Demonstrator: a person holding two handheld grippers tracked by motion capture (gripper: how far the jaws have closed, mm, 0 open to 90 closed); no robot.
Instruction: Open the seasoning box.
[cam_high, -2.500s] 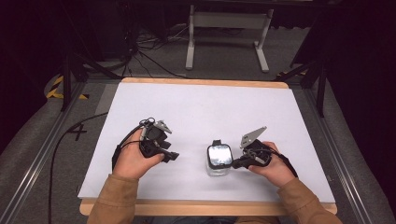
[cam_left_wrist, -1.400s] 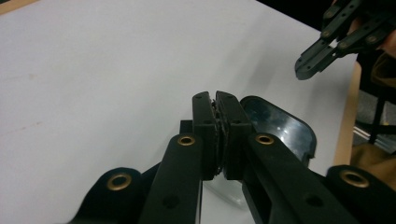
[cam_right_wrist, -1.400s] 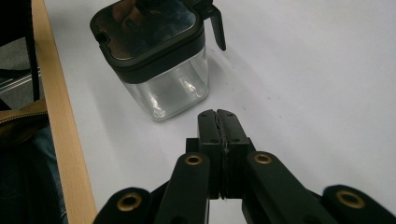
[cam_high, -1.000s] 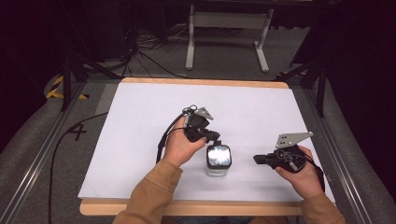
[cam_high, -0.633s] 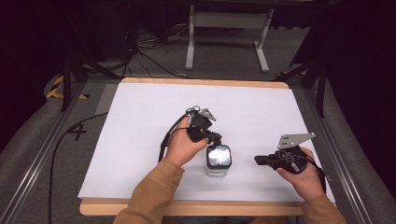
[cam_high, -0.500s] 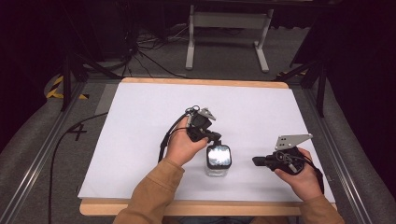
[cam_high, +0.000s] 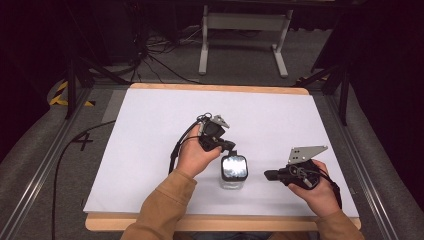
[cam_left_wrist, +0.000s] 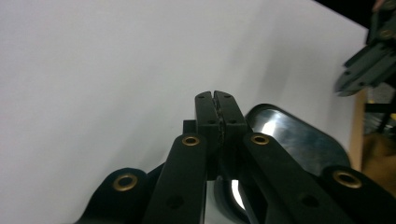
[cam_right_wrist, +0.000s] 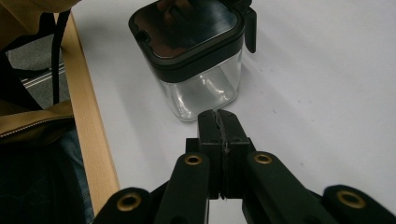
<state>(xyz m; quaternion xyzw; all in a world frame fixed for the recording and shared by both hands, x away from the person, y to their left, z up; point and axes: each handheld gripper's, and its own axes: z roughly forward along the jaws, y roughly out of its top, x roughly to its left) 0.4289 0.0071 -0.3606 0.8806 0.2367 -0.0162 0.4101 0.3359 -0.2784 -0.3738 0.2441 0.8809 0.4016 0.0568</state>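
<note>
A small clear square jar (cam_high: 233, 181) with a glossy black lid (cam_right_wrist: 187, 32) stands near the front of the white table top (cam_high: 150, 130). My left gripper (cam_high: 230, 148) is shut with nothing between its jaws, and its tips rest at the far edge of the lid (cam_left_wrist: 292, 135). In the right gripper view, the left gripper's fingertips (cam_right_wrist: 251, 30) hang beside the lid's far corner. My right gripper (cam_high: 267, 175) is shut and empty, a short way right of the jar and pointing at it. Its tips (cam_right_wrist: 218, 114) are just short of the jar's glass wall (cam_right_wrist: 203, 91).
The table's wooden front edge (cam_right_wrist: 88, 116) runs close behind the jar on the person's side. A brown sleeve (cam_high: 162, 207) reaches in from the bottom. A metal stand (cam_high: 245, 22) and cables (cam_high: 150, 55) lie on the floor beyond the table.
The left hand has swung from the table's left over to the jar's lid. The right gripper has drawn back from the jar to the right. Little has moved in the last half second.
</note>
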